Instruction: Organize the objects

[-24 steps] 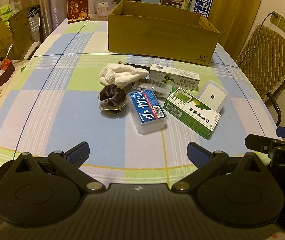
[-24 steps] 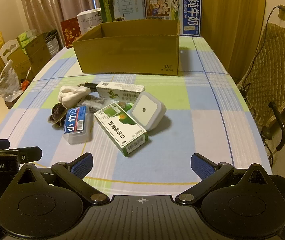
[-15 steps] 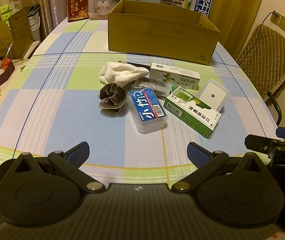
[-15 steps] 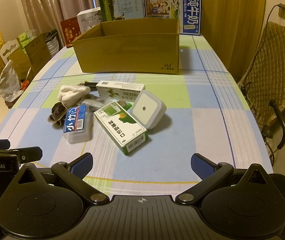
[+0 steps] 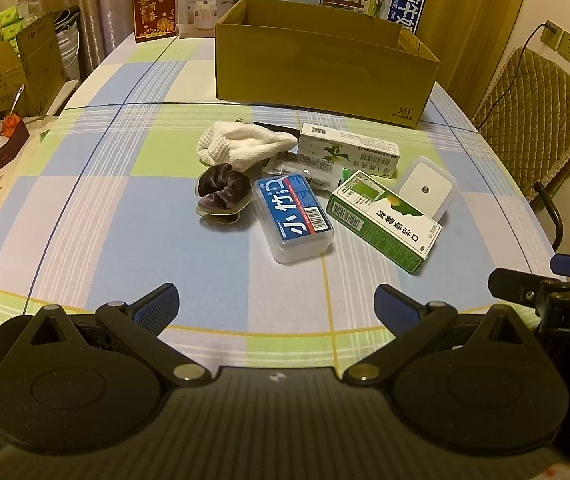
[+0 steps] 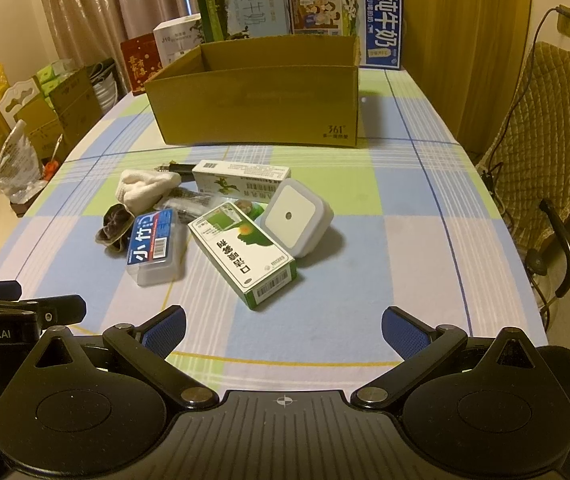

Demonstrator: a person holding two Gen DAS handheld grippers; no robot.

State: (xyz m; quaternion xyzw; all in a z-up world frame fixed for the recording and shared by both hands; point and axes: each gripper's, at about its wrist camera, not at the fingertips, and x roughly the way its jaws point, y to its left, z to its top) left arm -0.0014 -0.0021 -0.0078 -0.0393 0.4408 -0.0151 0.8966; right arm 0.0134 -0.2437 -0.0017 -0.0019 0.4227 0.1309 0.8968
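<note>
Bench [image 5: 125, 240] has a checked cloth in blue, green and white. Open cardboard box [image 5: 321, 64] sits at the far side, upright; what's inside is hidden. Clutter is bunched mid-bench, near of the box: green carton [image 5: 385, 220] lying flat, right of the blue-labelled plastic case [image 5: 295, 218]; white-green carton [image 5: 349, 152] behind them; white square night light [image 5: 427, 190] far right, touching the green carton; white cloth [image 5: 241, 146] far left; dark scrunchie [image 5: 221, 194] just near of the cloth. Left tool [image 5: 277, 300] and right tool [image 6: 283, 328] both wide, holding nothing, hovering over the near edge, well apart from the pile.
</note>
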